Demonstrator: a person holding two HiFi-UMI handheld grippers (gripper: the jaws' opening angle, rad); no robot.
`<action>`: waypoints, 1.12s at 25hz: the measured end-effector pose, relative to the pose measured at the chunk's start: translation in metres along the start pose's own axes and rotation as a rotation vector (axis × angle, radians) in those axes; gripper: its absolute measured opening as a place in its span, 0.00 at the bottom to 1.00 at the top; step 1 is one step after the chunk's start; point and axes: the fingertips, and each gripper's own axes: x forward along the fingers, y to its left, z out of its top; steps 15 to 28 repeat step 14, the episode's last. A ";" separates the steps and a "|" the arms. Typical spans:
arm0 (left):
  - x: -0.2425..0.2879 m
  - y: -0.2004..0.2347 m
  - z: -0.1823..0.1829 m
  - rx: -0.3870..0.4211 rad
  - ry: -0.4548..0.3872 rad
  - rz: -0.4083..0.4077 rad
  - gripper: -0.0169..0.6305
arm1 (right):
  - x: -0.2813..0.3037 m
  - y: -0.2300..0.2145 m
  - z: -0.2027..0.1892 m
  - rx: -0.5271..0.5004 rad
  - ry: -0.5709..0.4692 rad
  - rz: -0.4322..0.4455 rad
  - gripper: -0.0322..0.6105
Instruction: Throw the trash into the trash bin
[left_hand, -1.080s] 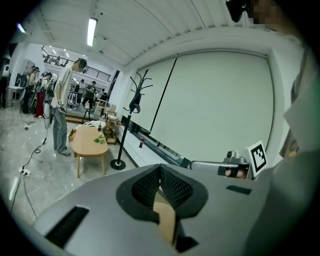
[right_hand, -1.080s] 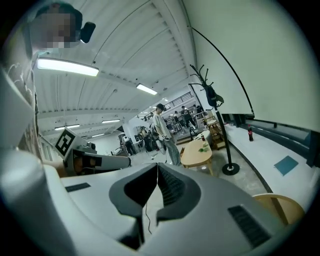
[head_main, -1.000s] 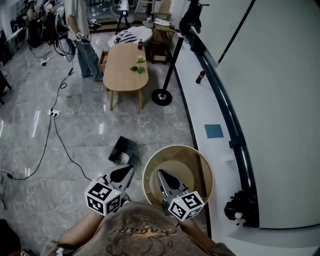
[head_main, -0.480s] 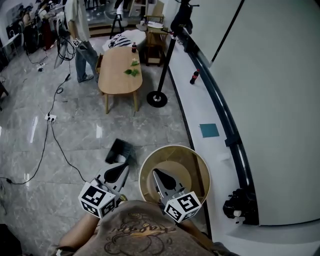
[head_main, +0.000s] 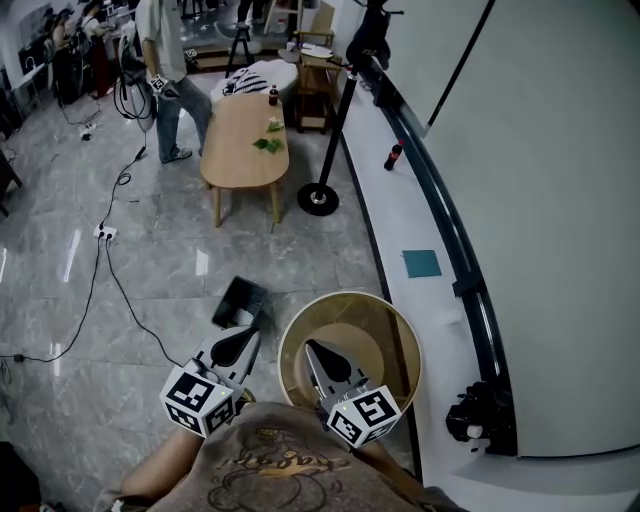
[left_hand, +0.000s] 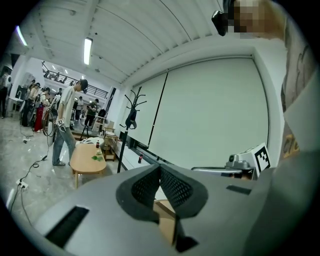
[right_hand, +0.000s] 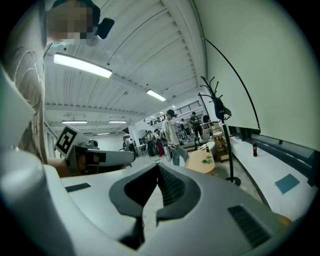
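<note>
Both my left gripper (head_main: 243, 340) and right gripper (head_main: 313, 350) are closed on nothing by the trash bin (head_main: 398, 330), its visible floor bare, while 1 pale scrap (head_main: 228, 318), maybe the trash, lies in a black tray (head_main: 247, 297) beside it.

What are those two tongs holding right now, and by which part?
Nothing. The left tongs and the right tongs are both shut with nothing between them; the right tongs point over the trash bin.
</note>
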 end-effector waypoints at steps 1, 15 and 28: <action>0.000 0.001 0.001 -0.002 0.000 0.002 0.05 | 0.001 0.000 0.000 0.003 -0.001 0.002 0.08; -0.001 0.004 -0.003 -0.009 0.015 0.027 0.05 | 0.000 -0.003 -0.004 0.011 0.000 0.009 0.08; -0.001 0.004 -0.003 -0.009 0.015 0.027 0.05 | 0.000 -0.003 -0.004 0.011 0.000 0.009 0.08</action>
